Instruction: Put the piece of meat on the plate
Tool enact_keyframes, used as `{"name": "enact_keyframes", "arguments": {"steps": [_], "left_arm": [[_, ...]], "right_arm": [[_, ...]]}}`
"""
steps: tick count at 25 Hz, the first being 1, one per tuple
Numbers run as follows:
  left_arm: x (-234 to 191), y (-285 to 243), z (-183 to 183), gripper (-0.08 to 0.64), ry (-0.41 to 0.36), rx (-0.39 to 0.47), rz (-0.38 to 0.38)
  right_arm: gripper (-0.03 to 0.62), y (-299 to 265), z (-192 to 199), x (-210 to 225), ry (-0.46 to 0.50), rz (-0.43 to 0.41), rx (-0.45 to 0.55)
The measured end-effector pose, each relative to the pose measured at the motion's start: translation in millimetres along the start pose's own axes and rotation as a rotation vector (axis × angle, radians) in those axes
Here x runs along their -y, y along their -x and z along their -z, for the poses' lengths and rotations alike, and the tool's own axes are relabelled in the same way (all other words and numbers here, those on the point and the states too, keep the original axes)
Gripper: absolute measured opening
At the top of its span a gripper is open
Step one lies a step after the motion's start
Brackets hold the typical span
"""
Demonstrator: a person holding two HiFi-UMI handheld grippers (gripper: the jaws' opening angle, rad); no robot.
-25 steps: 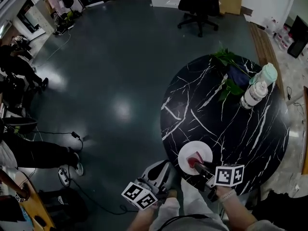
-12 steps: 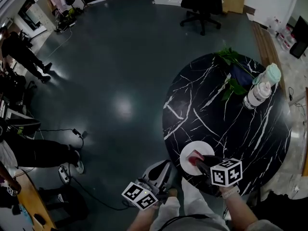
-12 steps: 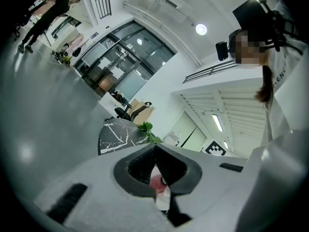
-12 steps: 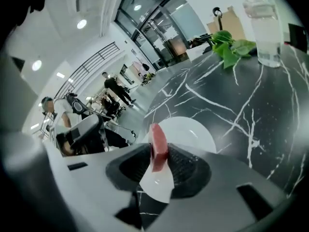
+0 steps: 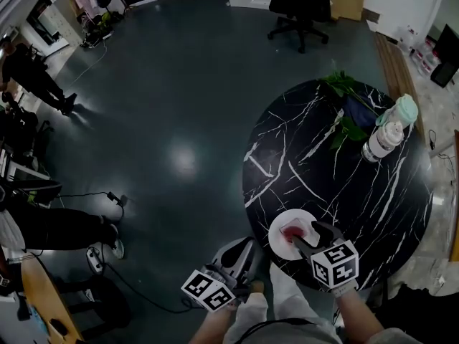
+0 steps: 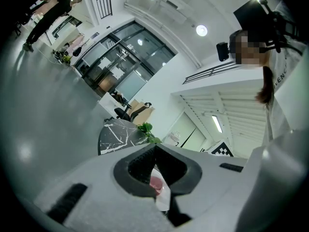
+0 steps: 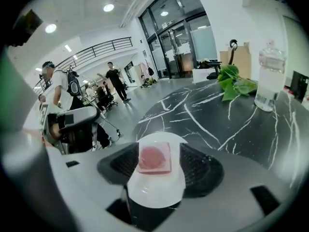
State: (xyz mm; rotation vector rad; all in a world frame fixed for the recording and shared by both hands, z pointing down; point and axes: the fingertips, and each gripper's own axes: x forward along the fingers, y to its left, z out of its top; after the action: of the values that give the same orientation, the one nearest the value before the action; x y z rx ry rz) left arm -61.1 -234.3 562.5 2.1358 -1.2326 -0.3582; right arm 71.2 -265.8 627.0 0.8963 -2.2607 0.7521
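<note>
The piece of meat [image 5: 292, 231], a pink-red square slab, lies flat on the small white plate [image 5: 280, 244] near the front edge of the black marble table [image 5: 344, 185]. My right gripper [image 5: 310, 235] hovers just behind and above the plate. Its jaws are opening. In the right gripper view the meat [image 7: 154, 157] rests on the plate [image 7: 157, 192] between the dark pads [image 7: 123, 166], and neither pad touches it. My left gripper [image 5: 246, 248] is held level off the table's edge, shut and empty. In the left gripper view, the meat [image 6: 156, 183] shows through the narrow gap in its jaws.
A clear bottle [image 5: 387, 138] and a green leafy plant [image 5: 344, 95] stand at the table's far side. An office chair [image 5: 297, 6] is beyond on the grey floor. People [image 5: 36, 81] and cables [image 5: 107, 199] are on the left.
The right gripper has rolled and drawn back slightly, and its jaws have spread off the meat. The meat now lies loose on the plate. The left gripper has not moved.
</note>
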Motion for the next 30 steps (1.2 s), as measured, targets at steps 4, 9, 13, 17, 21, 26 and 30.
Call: {"name": "enact_keyframes", "arguments": {"steps": [4,9,13,17,21,26,30], "left_arm": [[2.1,2.8,-2.8,0.009,-0.003,0.005,0.004],[7.9,6.2,-4.0,0.009,-0.013,0.005,0.019],[17.1,11.4,-6.2,0.009,-0.018,0.003,0.032],[27.2,16.4,-10.4,0.009,-0.024,0.002,0.057],[40.2,19.8,-17.2,0.009,-0.028,0.004,0.086],[60.6,17.1,-26.4,0.009,-0.045,0.011,0.16],[72.5,13.4,-31.2,0.009,-0.062,0.01,0.199]], "right_arm": [[0.238,8.6,-3.2,-12.5,-0.042,-0.073,0.022],[0.238,22.3,-1.9,-25.3,-0.085,-0.123,0.041],[0.183,37.5,-4.9,-34.9,-0.084,-0.138,0.078],[0.046,56.0,-13.9,-40.8,-0.097,-0.13,0.141],[0.029,78.5,-29.4,-57.4,-0.065,-0.153,0.224],[0.017,102.5,-42.9,-76.6,-0.019,-0.156,0.308],[0.012,112.5,-44.4,-83.8,0.009,-0.122,0.34]]}}
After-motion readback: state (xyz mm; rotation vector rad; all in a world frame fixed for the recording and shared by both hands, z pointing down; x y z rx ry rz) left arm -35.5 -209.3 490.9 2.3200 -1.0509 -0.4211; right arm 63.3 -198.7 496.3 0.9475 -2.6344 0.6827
